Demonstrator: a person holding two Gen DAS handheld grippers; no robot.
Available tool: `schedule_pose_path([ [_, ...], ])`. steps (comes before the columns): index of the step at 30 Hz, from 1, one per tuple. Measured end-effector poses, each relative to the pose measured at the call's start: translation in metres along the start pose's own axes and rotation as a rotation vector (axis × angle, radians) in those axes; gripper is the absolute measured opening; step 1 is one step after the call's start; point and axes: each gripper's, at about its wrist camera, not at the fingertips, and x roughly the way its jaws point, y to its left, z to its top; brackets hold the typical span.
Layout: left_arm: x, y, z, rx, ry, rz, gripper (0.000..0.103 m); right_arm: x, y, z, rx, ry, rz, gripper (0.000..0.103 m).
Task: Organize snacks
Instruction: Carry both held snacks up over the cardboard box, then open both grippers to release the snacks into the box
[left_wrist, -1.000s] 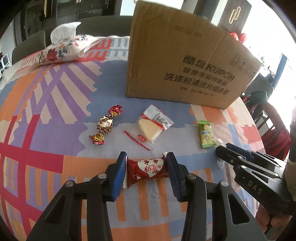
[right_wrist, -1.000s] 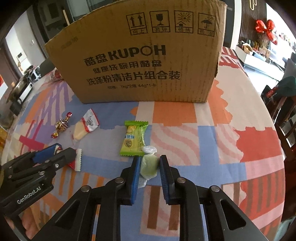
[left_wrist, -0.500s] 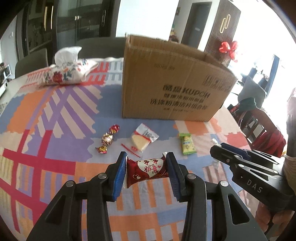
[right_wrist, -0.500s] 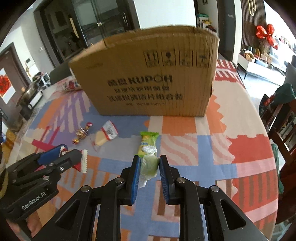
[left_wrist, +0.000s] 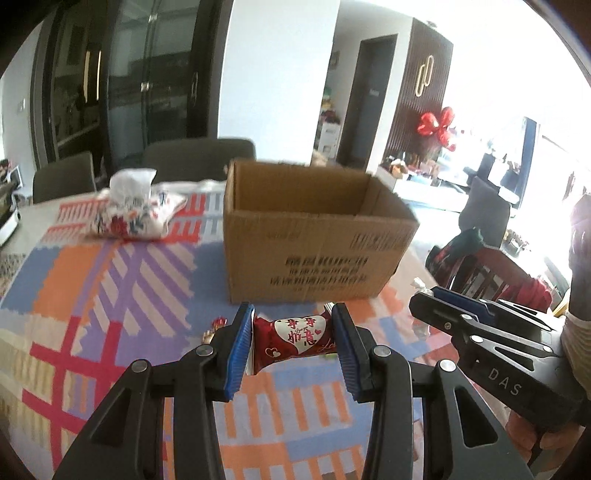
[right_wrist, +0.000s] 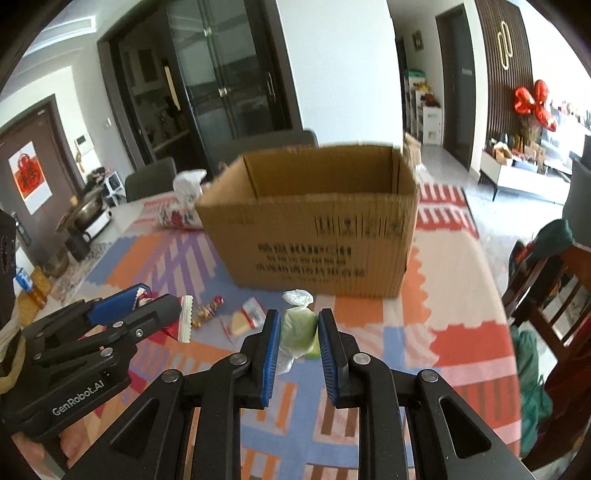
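Left tool (left_wrist: 291, 341) marked "GenRobot.AI" clamps red heart-print candy packet (left_wrist: 293, 339); right tool (right_wrist: 298, 332) marked "DAS" clamps pale green wrapped sweet (right_wrist: 297, 328); brown cardboard box (right_wrist: 314, 236) print blurred

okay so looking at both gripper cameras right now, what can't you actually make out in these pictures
- Cardboard box floor: hidden by its front wall in both views.
- Box print: motion-blurred, unreadable.
- Green packet on the table: right wrist view, behind the green snack in the right gripper.
- Gold candies: left wrist view, mostly hidden by the left gripper holding the red snack.
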Motion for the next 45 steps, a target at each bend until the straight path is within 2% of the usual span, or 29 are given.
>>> schedule_pose_path([
  [9,-0.014,-0.010,0.043,0.038,-0.087,-0.012,0.042,-0.025,0.000,0.036,-0.032,-0.102,0.004,0.023],
  [20,0.018,-0.014,0.103,0.090,-0.114,0.032,0.042,-0.012,-0.013,0.088,-0.060,-0.138,-0.012,0.023],
  [27,0.052,-0.013,0.129,0.085,-0.073,0.035,0.042,0.008,-0.024,0.111,-0.074,-0.137,-0.029,0.023],
  [41,0.110,-0.015,0.138,0.117,0.048,0.068,0.043,0.060,-0.041,0.131,-0.080,-0.037,-0.080,0.023],
  [43,0.114,-0.017,0.141,0.128,0.051,0.091,0.044,0.066,-0.042,0.132,-0.081,-0.023,-0.085,0.023],
  [44,0.115,-0.017,0.141,0.132,0.052,0.115,0.048,0.069,-0.044,0.134,-0.083,-0.018,-0.092,0.023],
  [45,0.115,-0.017,0.140,0.134,0.054,0.135,0.056,0.070,-0.045,0.134,-0.085,-0.018,-0.099,0.023],
])
